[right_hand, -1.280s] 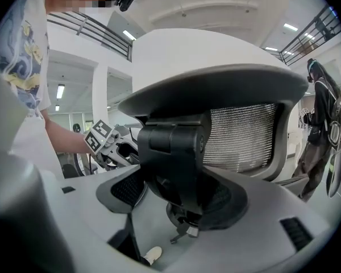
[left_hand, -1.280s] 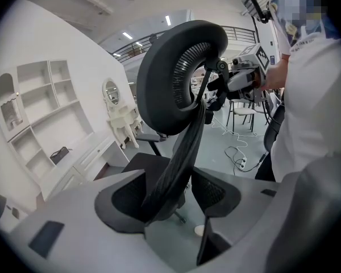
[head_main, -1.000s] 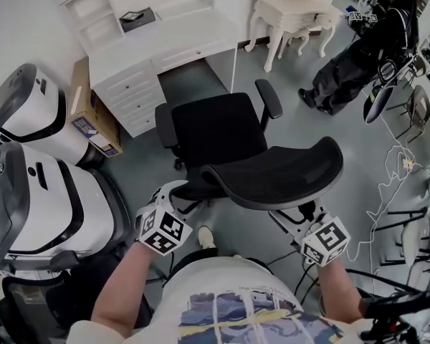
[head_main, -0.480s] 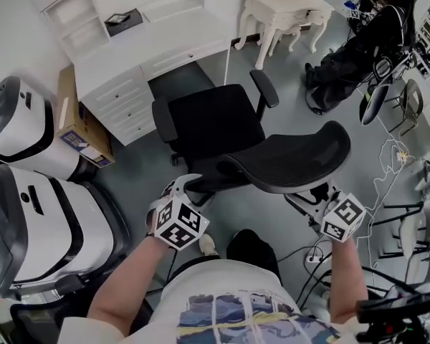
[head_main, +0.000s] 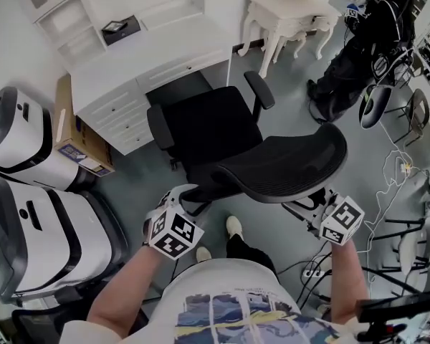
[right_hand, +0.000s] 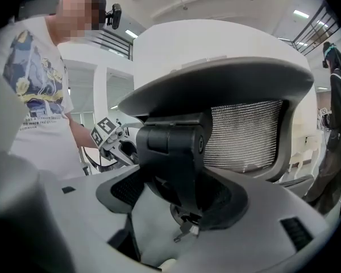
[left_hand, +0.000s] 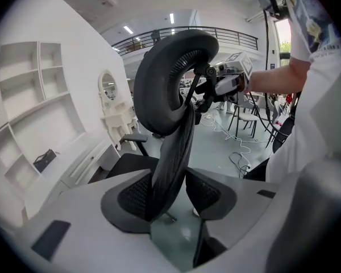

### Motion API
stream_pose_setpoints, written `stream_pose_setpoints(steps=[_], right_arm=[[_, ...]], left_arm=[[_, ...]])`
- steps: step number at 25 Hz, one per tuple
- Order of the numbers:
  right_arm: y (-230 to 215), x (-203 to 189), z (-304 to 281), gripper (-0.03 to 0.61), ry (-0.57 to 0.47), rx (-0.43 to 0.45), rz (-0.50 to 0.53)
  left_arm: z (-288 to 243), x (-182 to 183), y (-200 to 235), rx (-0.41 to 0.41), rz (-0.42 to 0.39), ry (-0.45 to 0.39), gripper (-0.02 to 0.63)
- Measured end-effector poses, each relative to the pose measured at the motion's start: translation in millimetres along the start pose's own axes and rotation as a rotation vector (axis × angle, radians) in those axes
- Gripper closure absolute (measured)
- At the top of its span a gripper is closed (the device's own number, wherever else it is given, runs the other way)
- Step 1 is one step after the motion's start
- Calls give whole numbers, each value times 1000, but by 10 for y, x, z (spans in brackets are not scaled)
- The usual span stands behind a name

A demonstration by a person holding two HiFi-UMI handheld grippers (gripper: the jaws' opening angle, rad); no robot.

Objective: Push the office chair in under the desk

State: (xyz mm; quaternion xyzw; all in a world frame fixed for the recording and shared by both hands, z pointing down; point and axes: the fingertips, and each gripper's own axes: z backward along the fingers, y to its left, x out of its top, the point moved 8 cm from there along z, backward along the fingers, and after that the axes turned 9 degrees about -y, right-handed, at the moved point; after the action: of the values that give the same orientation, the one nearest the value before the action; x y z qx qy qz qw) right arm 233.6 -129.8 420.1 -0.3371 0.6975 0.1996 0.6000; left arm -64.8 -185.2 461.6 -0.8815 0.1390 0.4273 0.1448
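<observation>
Left claw [head_main: 188,193] is closed on the left end of the backrest [head_main: 287,165] of the office chair [head_main: 209,124]. In the left gripper view both pads [left_hand: 128,197] press on the black mesh strip [left_hand: 173,147] that runs down between them. Right claw [head_main: 312,206] is closed on the black bracket [right_hand: 173,147] behind the backrest, at its right end, with one jaw on each side of it. We hold the backrest from behind with both claws.

The chair seat points at the bench [head_main: 165,45]. Its front edge lies at the mouth of the knee opening [head_main: 178,86], and the seat itself is outside the opening. Both armrests [head_main: 260,90] stand clear of the bench front. Bare floor [head_main: 294,106] lies open to the right of the chair.

Left of the opening stands the drawer stack [head_main: 118,117], with a cardboard box [head_main: 75,131] against its outer side. Two large white-and-black units [head_main: 29,192] fill the floor further left, near our left arm. A small white table [head_main: 290,9] stands to the right of the bench, apart from the chair. A person in dark clothing [head_main: 365,45] sits beyond it. Cables [head_main: 394,167] trail over the floor at the right.

On the bench top, a flat dark case [head_main: 120,27] lies below the open shelves [head_main: 72,20]. We cannot tell what the cardboard box contains.
</observation>
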Motion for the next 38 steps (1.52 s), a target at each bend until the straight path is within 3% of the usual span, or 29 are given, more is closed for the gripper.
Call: stream_pose_setpoints(steps=[15, 38], right_arm=[[-727, 175, -435, 273, -1, 94, 41], [-1242, 323, -981, 273, -5, 159, 52]], left_arm=[[-379, 198, 535, 52, 44, 43, 411], [-613, 236, 1129, 112, 70, 29, 402]])
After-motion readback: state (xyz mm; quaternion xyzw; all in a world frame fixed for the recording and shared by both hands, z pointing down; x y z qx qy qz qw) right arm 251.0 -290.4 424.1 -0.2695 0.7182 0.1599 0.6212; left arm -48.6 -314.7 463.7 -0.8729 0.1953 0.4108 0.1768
